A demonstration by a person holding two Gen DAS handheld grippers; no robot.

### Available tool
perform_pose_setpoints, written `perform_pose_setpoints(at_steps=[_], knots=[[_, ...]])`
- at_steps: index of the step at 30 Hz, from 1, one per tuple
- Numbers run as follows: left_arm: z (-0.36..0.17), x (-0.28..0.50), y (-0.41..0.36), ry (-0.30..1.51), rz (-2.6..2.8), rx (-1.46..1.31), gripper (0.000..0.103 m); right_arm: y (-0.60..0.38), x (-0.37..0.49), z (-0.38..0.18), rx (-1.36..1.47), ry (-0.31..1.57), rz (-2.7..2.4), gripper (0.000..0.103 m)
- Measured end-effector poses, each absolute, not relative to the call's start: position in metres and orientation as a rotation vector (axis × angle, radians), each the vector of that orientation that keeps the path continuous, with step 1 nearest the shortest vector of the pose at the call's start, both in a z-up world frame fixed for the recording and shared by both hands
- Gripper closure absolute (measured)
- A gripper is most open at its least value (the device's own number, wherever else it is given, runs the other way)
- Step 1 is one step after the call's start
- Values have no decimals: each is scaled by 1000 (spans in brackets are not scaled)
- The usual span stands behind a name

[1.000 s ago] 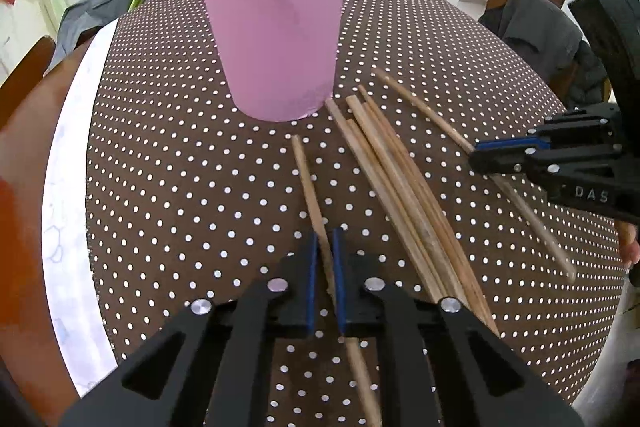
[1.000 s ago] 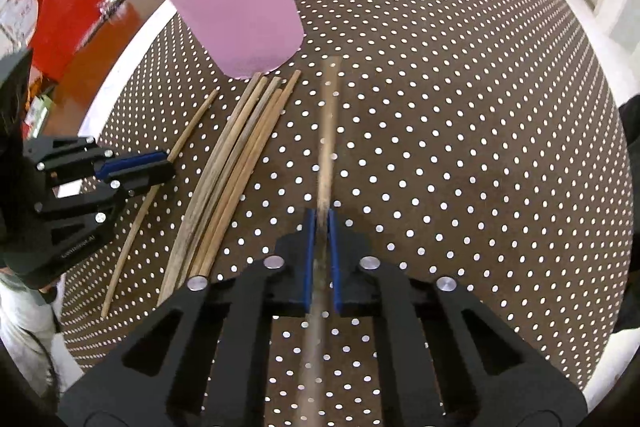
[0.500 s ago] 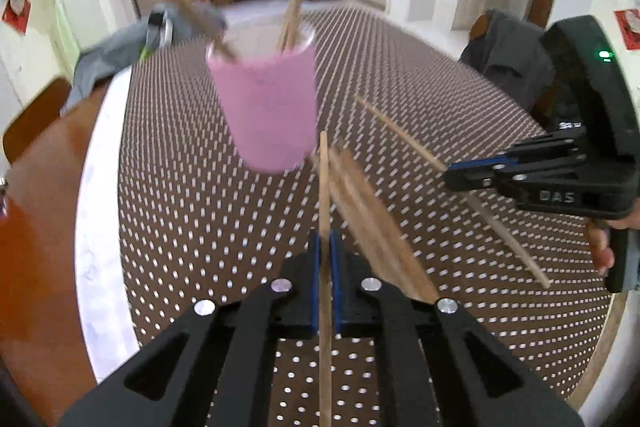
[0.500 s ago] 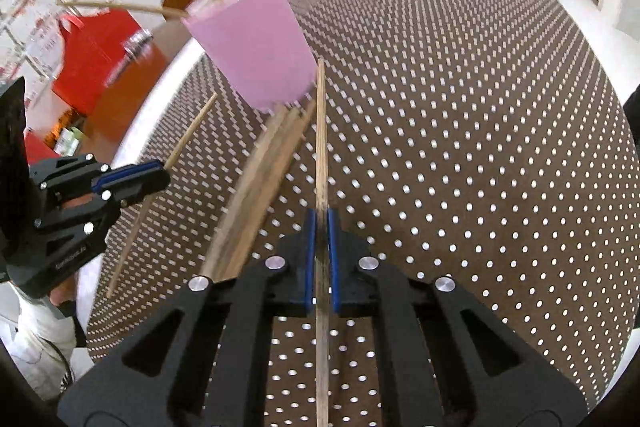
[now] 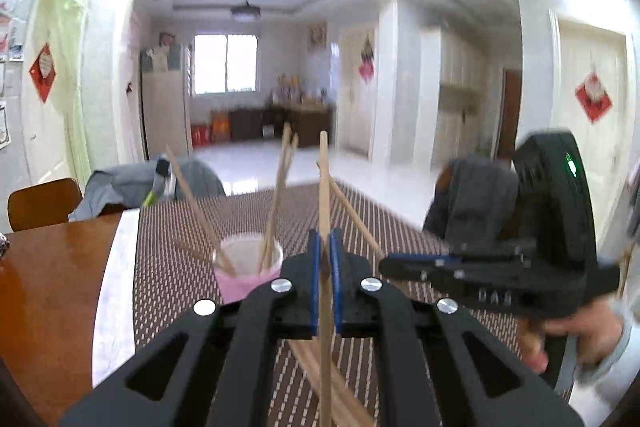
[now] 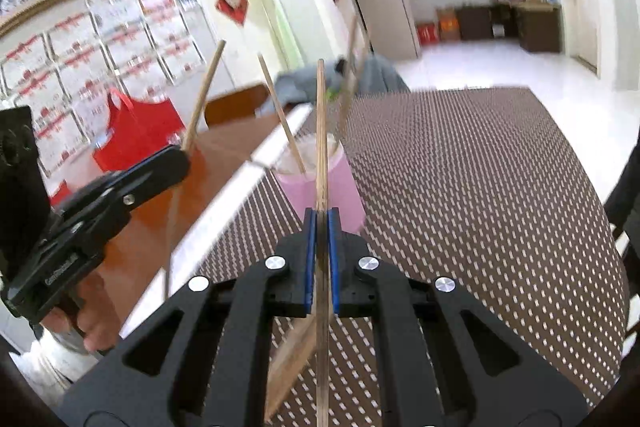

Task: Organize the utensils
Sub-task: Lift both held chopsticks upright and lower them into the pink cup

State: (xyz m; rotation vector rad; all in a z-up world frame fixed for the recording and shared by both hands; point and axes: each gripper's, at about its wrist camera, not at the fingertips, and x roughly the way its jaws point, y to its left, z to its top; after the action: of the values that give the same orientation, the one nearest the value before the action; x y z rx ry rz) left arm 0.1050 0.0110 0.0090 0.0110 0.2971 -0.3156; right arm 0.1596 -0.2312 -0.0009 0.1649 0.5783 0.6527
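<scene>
Left gripper (image 5: 324,247): jaws clamped tight on a single wooden chopstick (image 5: 324,187), the stick running straight up between the blue pads and well above the tips, its lower end trailing down past the gripper body. Held clear of the table.

Right gripper (image 6: 321,223): likewise pinched fully on one chopstick (image 6: 321,131), the stick standing along the line of the fingers, raised off the cloth.

Each tool appeared in the other's view: the right gripper (image 5: 390,262) to the right with its stick slanting up and away; the left gripper (image 6: 176,163) to the left, a hand (image 6: 86,327) wrapped round its handle.

Pink cup (image 5: 244,281): upright on the table beyond both grippers, already containing several chopsticks (image 5: 276,203) leaning at different angles.

Loose chopsticks (image 5: 316,375): a bundle lay flat on the cloth below the grippers, near the cup.

Tablecloth (image 6: 460,187): brown with white dots, covering most of the wooden table (image 5: 48,287).

Surroundings: grey garments over chairs at the far edge; a red bag (image 6: 136,131) beyond the table.
</scene>
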Motion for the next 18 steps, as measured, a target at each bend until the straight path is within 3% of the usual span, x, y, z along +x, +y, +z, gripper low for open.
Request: perform_pose_setpoints(at_steps=[18], knots=[[28, 140, 33, -116, -182, -134, 97, -185, 197, 28, 283, 256, 630, 97]])
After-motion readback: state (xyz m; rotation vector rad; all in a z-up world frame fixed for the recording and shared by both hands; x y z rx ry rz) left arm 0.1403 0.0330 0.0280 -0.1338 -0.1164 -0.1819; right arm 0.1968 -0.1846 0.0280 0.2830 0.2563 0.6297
